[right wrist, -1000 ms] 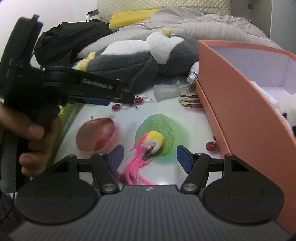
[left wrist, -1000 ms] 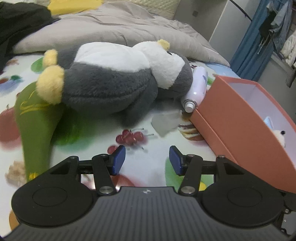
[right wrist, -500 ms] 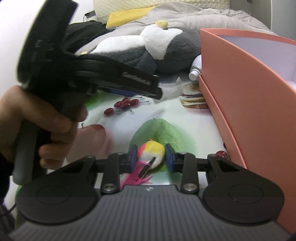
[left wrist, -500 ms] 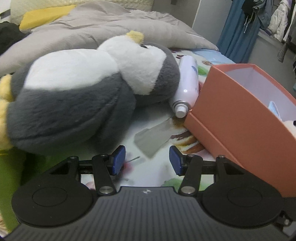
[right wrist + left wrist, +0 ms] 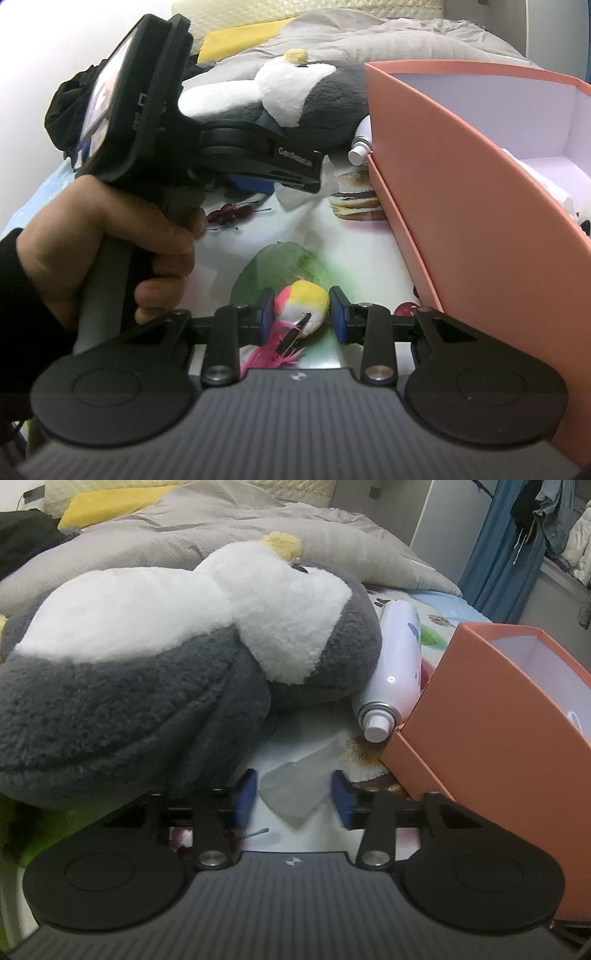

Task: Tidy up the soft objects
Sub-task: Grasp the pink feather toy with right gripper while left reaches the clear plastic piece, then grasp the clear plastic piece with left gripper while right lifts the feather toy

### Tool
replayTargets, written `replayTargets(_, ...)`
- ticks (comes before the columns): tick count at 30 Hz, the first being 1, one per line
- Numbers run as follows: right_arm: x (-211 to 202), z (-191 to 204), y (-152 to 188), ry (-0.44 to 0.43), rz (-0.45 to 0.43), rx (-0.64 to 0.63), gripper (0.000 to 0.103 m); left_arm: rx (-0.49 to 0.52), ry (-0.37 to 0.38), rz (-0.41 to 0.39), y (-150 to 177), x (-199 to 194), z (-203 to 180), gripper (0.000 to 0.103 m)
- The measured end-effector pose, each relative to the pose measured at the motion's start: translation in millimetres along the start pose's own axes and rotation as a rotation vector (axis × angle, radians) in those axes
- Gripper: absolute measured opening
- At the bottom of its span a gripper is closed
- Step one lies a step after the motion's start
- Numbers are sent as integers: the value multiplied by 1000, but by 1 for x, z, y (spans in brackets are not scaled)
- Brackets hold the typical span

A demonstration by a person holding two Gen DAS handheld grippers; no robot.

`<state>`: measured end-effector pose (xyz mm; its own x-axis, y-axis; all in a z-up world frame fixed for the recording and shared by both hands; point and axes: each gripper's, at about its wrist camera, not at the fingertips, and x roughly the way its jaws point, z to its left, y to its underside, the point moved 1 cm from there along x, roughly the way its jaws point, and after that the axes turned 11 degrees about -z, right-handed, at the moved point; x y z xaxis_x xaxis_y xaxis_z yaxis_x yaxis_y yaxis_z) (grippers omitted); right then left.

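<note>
Bed [image 5: 436, 616] with grey duvet [image 5: 207, 528], blue curtain [image 5: 495, 550]

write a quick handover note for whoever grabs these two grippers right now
Left gripper: jaws have just been closing around the crumpled clear wrapper beside the penguin plush; pads not pressing yet.
Right gripper: shut on the small yellow-pink feathered toy, still low over the sheet.
Orange box: on the right, a white soft item already inside.
Left: drop the toy in the box, then deal with the penguin. Spray can lies between penguin and box.
</note>
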<state>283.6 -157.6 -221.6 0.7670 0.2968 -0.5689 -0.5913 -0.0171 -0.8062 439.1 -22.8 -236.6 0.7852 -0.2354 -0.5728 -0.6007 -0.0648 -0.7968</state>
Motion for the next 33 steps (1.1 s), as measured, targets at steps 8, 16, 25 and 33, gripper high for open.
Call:
replayTargets(8,-4,-1,-1,10,-2,0,35,-22,0,-13,5,-11,-1,28)
replayTargets(16,-14,-1,-4,17,-10,-13,35,-102,-12,-6,20,-41,4,24)
replayTargets(25,-34,4,-6,27,-5,-32,35,-178,-34,-16,34,-91,14,24)
replayTargets(33,-53,14,-3,17,21,-36,35,-238,-47,-8,50,-133,21,24)
